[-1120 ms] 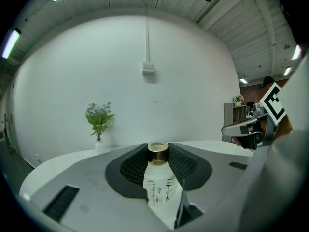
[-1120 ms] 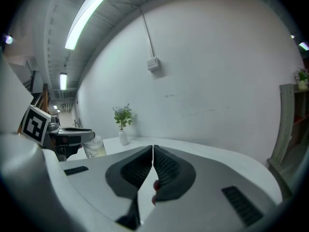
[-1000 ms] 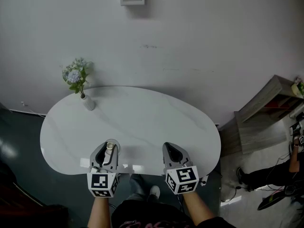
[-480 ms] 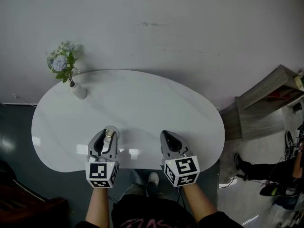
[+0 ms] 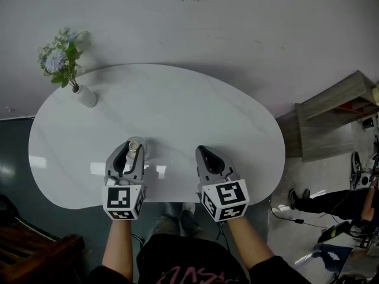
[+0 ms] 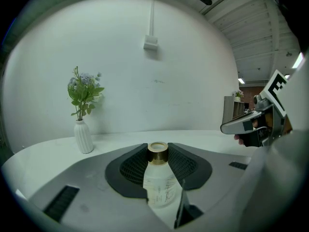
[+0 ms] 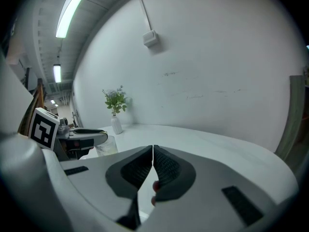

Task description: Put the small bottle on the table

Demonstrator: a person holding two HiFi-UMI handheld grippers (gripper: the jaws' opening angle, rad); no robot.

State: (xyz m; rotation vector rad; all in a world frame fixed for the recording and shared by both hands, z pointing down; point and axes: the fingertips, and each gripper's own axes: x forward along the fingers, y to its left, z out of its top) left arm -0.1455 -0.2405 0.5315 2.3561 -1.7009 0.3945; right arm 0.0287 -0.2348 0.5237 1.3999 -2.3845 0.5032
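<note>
A small frosted glass bottle [image 6: 158, 180] with a gold collar stands upright between the dark pads of my left gripper [image 6: 158, 164], which is shut on it. In the head view the bottle [image 5: 135, 148] and left gripper [image 5: 128, 156] sit over the near part of the white oval table [image 5: 177, 111]. From the right gripper view the bottle [image 7: 106, 145] shows at the left, low over the tabletop. My right gripper [image 5: 208, 158] hovers beside it to the right, shut with its pads touching and nothing between them [image 7: 153, 166].
A white ribbed vase with blue flowers and green leaves [image 5: 76, 81] stands at the table's far left edge. A wooden shelf unit [image 5: 334, 120] is on the floor to the right. A person's legs and cables [image 5: 331, 203] lie at the far right.
The head view has shifted, so the table sits higher in frame. Both grippers have moved slightly farther over the table; the left one still holds the bottle.
</note>
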